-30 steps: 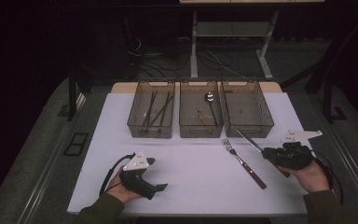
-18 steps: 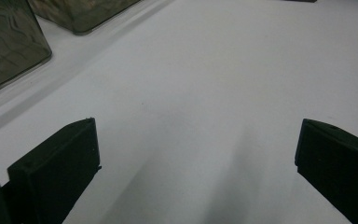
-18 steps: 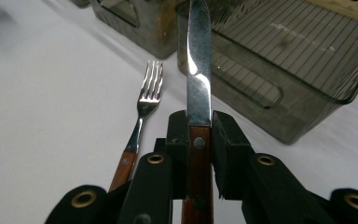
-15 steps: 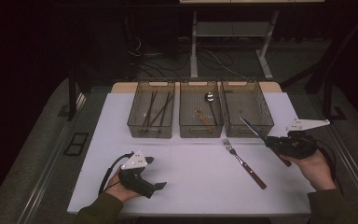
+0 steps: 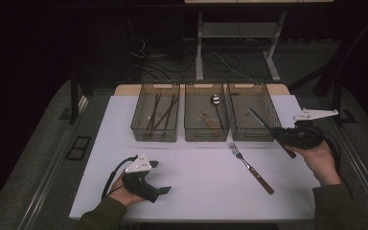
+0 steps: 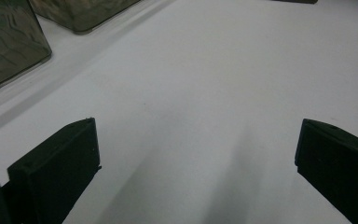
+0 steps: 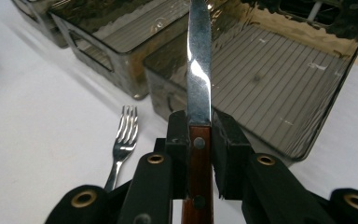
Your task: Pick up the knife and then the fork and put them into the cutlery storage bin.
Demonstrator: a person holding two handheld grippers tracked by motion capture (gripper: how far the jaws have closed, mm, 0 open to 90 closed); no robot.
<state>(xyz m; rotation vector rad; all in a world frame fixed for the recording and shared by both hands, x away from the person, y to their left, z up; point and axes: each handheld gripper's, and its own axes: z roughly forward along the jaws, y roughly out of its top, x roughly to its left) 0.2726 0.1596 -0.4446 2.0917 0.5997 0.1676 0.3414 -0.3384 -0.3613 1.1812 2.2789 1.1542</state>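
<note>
My right gripper (image 5: 283, 135) is shut on a knife (image 5: 263, 125) with a wooden handle, held in the air at the right of the table. Its blade (image 7: 198, 60) points out over the right smoky bin (image 5: 253, 125), which looks bare inside (image 7: 279, 79). A fork (image 5: 251, 167) with a wooden handle lies flat on the white mat, left of that gripper; its tines (image 7: 126, 128) point toward the bins. My left gripper (image 5: 159, 177) rests on the mat at the front left, its jaws wide apart around bare mat (image 6: 196, 140).
Three smoky plastic bins stand in a row at the back of the white mat (image 5: 196, 191). The left bin (image 5: 155, 115) holds several chopsticks; the middle bin (image 5: 206, 117) holds a spoon (image 5: 216, 101). Dark floor and table legs lie beyond the table.
My right gripper has lifted the knife off the mat and carried it back toward the right bin, the blade now reaching over the bin's front wall. The left gripper has stayed put.
</note>
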